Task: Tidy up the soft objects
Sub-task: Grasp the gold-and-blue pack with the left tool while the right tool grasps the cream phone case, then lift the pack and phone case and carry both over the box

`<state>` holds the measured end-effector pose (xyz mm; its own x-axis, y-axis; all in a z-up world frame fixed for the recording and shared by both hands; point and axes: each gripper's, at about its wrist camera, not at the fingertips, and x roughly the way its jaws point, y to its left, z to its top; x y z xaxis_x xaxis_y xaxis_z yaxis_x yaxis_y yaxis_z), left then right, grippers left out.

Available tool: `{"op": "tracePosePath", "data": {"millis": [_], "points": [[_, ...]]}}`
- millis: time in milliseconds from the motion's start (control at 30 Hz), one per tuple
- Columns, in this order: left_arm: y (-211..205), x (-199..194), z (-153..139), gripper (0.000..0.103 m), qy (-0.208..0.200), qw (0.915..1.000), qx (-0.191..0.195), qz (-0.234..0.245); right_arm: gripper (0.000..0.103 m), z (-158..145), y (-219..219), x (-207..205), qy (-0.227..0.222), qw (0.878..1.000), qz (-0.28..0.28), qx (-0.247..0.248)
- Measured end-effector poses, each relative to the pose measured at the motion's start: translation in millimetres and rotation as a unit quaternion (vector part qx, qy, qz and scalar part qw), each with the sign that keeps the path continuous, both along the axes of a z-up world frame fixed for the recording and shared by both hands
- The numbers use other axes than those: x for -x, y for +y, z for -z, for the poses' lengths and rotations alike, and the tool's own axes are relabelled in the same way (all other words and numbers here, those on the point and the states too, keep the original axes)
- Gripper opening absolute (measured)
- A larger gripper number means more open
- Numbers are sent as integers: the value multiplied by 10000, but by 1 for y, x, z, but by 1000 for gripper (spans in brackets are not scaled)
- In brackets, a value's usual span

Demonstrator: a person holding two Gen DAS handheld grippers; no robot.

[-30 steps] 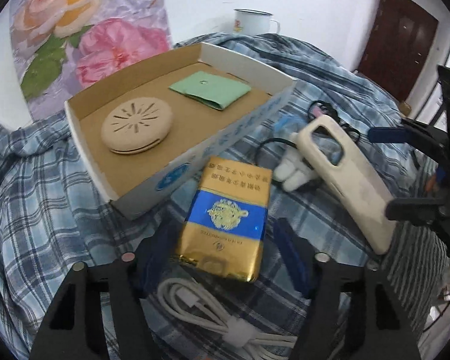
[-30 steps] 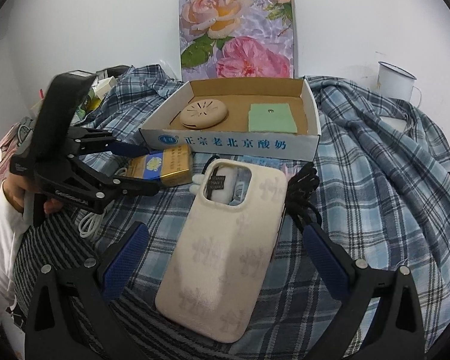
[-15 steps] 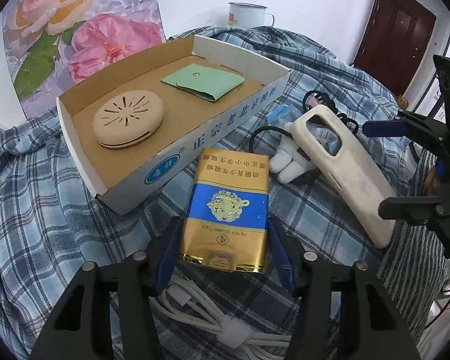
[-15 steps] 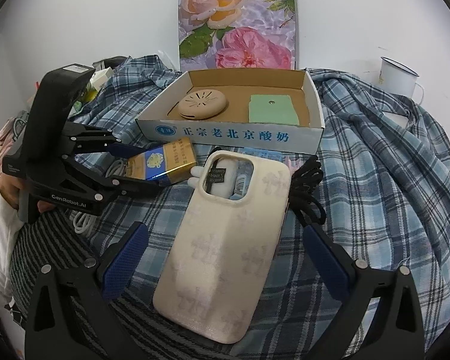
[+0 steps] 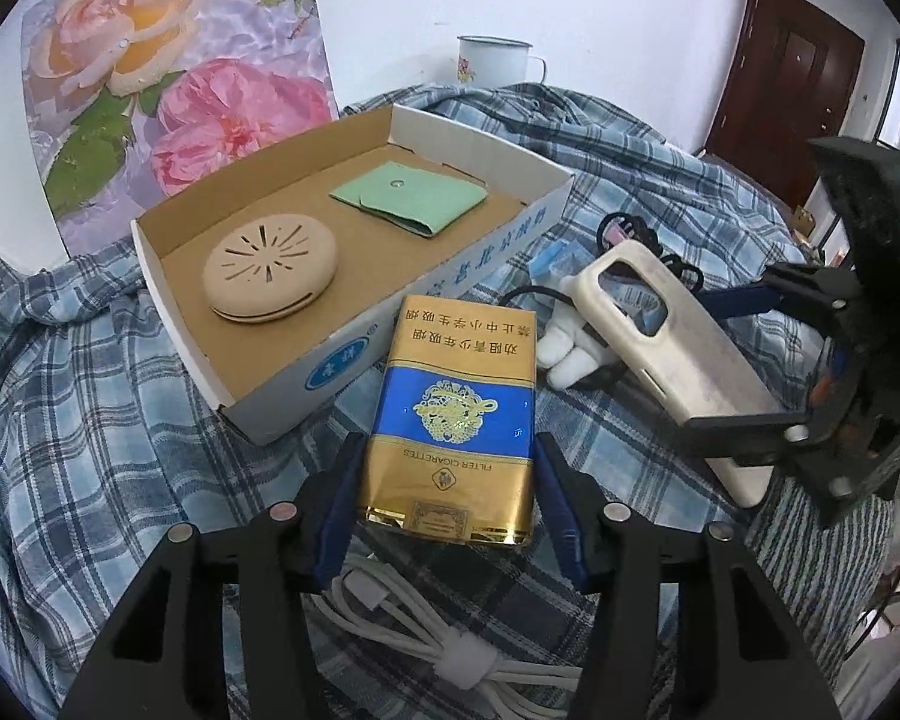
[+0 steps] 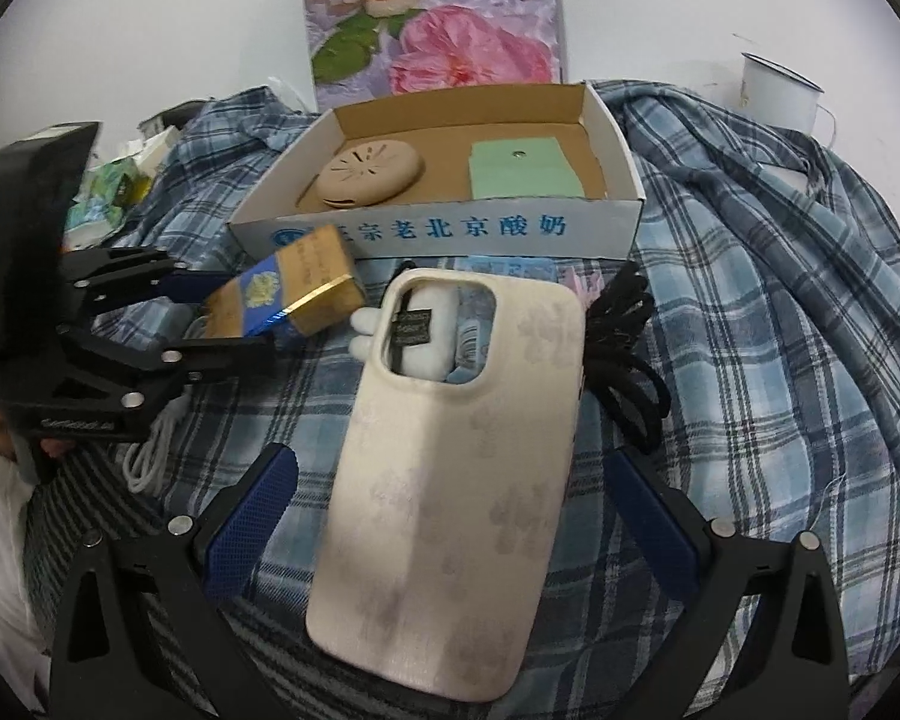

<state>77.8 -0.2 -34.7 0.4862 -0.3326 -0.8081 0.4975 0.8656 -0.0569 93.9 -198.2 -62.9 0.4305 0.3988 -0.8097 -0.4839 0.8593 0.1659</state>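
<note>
Plaid cloth (image 5: pixel 60 420) covers the surface. Your left gripper (image 5: pixel 447 495) has its jaws clamped on the cigarette pack (image 5: pixel 453 414), with the cardboard box (image 5: pixel 306 372) just ahead. Your right gripper (image 6: pixel 450 516) stands with jaws apart, the phone case (image 6: pixel 456 474) lying between them.

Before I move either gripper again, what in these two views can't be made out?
- White plush toy: right wrist view, mostly covered by the phone case; only parts show.
- Blue packet: left wrist view, hidden behind the phone case and cardboard box; its print is unreadable.
- White cable: left wrist view, partly covered by the left gripper and the cigarette pack it holds.
- Items at left edge: right wrist view, blurred.
</note>
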Motion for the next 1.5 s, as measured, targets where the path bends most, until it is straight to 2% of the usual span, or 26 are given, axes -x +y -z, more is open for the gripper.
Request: {"op": "tracePosePath", "data": {"millis": [100,167,233,267,467,800,1233,1500], "points": [[2,1,-2,57,-52,10000,42,-23,98,7,6,-5,7,9997,111,195],[3,3,-5,57,-97,9999,83,-18,93,8,11,-4,-159,9987,226,433],[5,4,-9,57,-142,9998,160,-16,78,9,14,-2,-327,9972,304,602],[5,5,-9,57,-157,9997,177,-19,76,8,15,-1,-376,9970,289,615],[4,7,-11,57,-204,9996,184,-17,76,2,12,5,-528,9965,306,574],[12,12,-23,57,-406,9984,401,-45,75,-23,17,23,-1120,9928,60,429],[26,20,-49,57,-1094,9898,860,-304,74,-44,14,28,-1741,9847,4,2],[34,22,-70,57,-1494,9816,881,-802,74,-67,12,22,-2073,9778,-60,-292]]}}
